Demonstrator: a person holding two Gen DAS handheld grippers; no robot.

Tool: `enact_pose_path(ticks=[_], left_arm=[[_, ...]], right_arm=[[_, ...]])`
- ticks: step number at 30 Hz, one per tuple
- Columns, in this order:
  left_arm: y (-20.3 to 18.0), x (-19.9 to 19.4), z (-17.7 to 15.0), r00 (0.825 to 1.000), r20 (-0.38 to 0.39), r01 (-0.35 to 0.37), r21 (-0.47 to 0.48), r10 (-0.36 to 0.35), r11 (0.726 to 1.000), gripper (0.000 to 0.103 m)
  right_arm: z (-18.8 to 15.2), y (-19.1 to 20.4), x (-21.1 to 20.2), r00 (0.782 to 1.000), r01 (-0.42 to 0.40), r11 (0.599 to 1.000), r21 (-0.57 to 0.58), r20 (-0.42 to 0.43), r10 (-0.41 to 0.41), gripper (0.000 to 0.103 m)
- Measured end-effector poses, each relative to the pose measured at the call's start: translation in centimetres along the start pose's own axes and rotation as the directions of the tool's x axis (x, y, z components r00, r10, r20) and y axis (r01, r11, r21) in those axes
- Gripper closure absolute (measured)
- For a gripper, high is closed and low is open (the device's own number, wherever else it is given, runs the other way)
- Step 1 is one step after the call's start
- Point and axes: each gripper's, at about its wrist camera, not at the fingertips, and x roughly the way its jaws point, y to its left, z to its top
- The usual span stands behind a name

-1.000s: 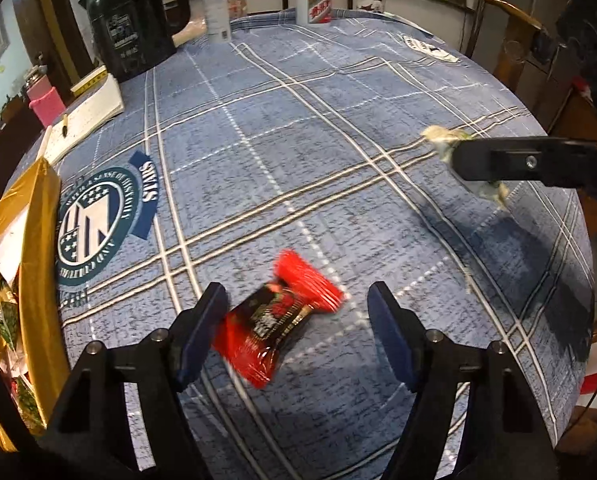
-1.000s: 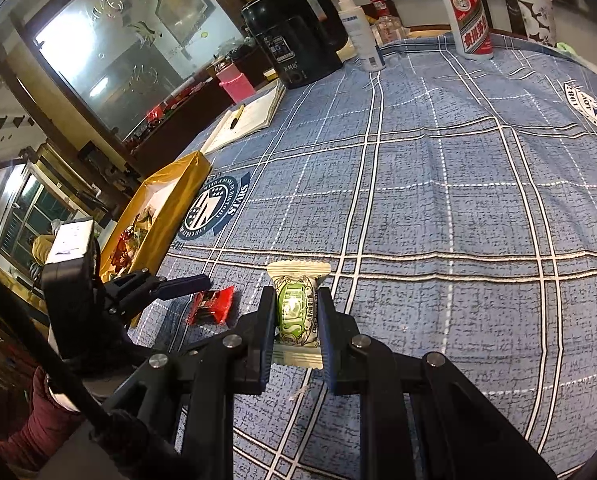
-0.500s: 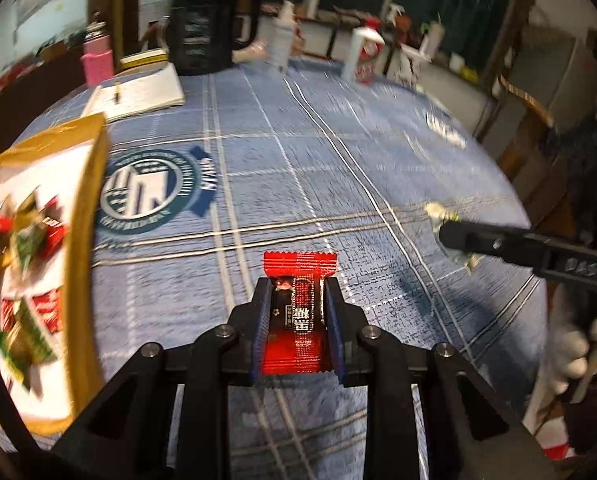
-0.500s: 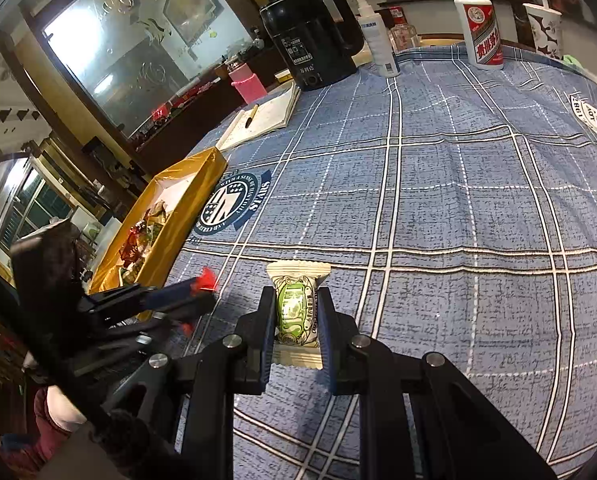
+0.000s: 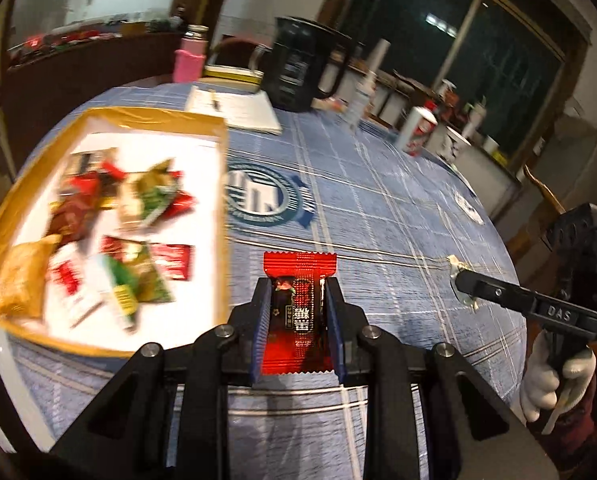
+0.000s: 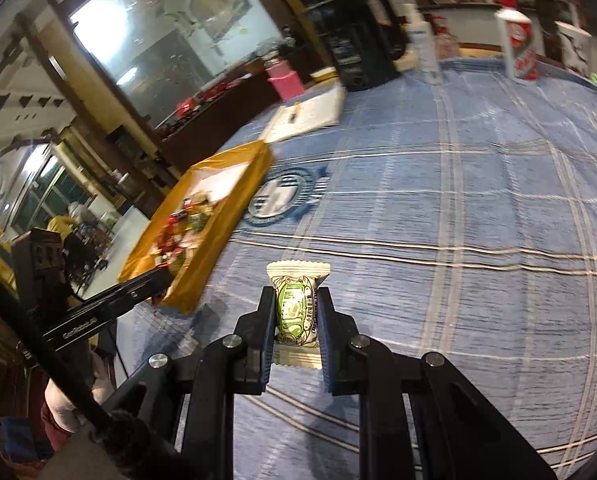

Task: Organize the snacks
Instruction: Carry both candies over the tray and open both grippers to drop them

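The red snack packet point(image 5: 298, 312) sits clamped between the jaws of the left gripper point(image 5: 297, 320), its crimped top edge sticking out past the fingertips, held above the blue plaid cloth of the counter point(image 5: 378, 208) just to the right of the gold tray point(image 5: 222, 216). That tray already holds a loose heap of red, green and gold wrapped snacks point(image 5: 138, 216) on its white floor. The right gripper point(image 6: 297, 316) has its jaws closed on a green-and-white snack packet point(image 6: 296, 308), also lifted over the cloth, with the tray off to its left. At the counter's far side stand a black kettle point(image 5: 298, 68), an open notebook point(image 5: 234, 110), a pink bottle point(image 5: 189, 56) and a red-and-white bottle point(image 6: 518, 48).
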Motion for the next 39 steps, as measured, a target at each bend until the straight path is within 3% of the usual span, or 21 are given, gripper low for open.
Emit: enact_pose_path(ticks=[12, 21, 27, 35, 39], left_arm=[[6.8, -4.6, -0.5, 0.981, 0.097, -0.164, -0.076, 0.171, 0.984, 0.075], [10.9, -5.7, 1.0, 0.968, 0.128, -0.202, -0.117, 0.216, 0.972, 0.075], [13.6, -5.2, 2.1, 0.961, 0.131, -0.225, -0.151, 0.245, 0.963, 0.075], [15.1, -3.2, 2.3, 0.960, 0.096, -0.247, -0.161, 0.264, 0.956, 0.075], [14.6, -2.1, 2.2, 0.950, 0.082, -0.290, -0.131, 0.302, 0.948, 0.075]], right_arm=[[1.3, 12.0, 5.1, 0.993, -0.116, 0.975, -0.188, -0.052, 0.108, 0.085], [3.2, 18.3, 9.2, 0.986, -0.160, 0.947, -0.277, -0.083, 0.143, 0.085], [4.3, 19.6, 11.5, 0.985, -0.171, 0.948, -0.267, -0.075, 0.156, 0.085], [4.1, 19.6, 14.3, 0.991, -0.121, 0.957, -0.264, -0.090, 0.100, 0.085], [4.1, 19.4, 15.5, 0.994, -0.085, 0.959, -0.271, -0.090, 0.062, 0.085]])
